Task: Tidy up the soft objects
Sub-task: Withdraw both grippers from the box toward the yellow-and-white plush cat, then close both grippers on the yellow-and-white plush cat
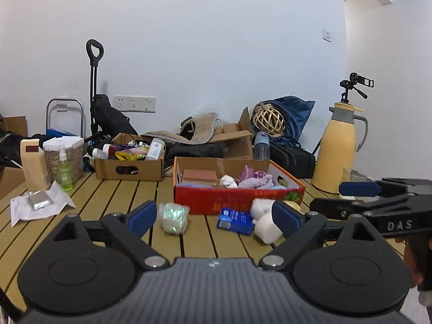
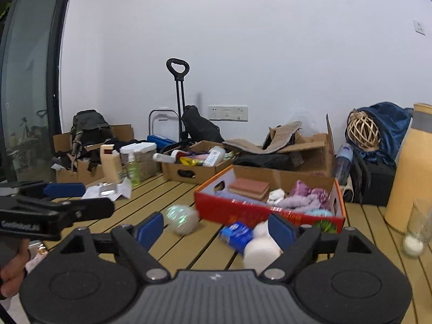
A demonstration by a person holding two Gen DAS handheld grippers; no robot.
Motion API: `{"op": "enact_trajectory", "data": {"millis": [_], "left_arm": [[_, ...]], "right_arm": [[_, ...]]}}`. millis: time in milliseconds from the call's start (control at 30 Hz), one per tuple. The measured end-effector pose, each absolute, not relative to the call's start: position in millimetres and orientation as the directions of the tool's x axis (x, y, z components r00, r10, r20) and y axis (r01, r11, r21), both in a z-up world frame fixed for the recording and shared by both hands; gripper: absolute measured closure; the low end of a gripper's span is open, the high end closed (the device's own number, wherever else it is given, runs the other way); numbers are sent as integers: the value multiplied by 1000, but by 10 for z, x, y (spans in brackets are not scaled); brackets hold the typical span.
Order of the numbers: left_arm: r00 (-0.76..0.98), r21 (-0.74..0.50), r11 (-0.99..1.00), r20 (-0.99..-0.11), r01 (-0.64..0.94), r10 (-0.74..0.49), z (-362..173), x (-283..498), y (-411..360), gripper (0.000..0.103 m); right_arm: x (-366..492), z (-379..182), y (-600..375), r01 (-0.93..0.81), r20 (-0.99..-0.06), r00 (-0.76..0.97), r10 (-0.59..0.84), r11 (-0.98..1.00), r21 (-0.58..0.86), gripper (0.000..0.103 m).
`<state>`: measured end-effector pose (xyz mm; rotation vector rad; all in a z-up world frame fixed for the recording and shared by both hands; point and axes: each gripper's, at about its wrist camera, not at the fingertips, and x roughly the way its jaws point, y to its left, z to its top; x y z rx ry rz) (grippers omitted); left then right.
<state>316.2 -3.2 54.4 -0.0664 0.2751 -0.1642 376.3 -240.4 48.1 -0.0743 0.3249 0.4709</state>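
Left gripper [image 1: 214,217]: jaws wide apart, nothing between the pads, pointing slightly below level. Right gripper [image 2: 216,229]: same, jaws wide, at its 3 o'clock. A hand [image 2: 12,272] grips the left handle.

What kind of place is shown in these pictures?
Probably a spare room at home, used for storage and sorting: a slatted wooden table against a plain white wall, cardboard boxes full of household items, and a folding luggage trolley beside bags.
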Motion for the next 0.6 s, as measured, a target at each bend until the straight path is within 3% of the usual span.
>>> {"op": "enact_trajectory", "data": {"millis": [200, 467, 600], "left_arm": [[944, -102, 977, -258, 187, -207, 414, 2870, -56, 5], [905, -122, 971, -356, 204, -234, -15, 2874, -99, 5], [874, -132, 974, -431, 183, -223, -232, 3138, -130, 5]], "right_arm": [[3360, 303, -2549, -395, -327, 859, 394, 916, 68, 18], [3196, -32, -2768, -297, -372, 880, 295, 953, 51, 17], [3338, -248, -2904, -265, -389, 875, 288, 958, 113, 17]]}}
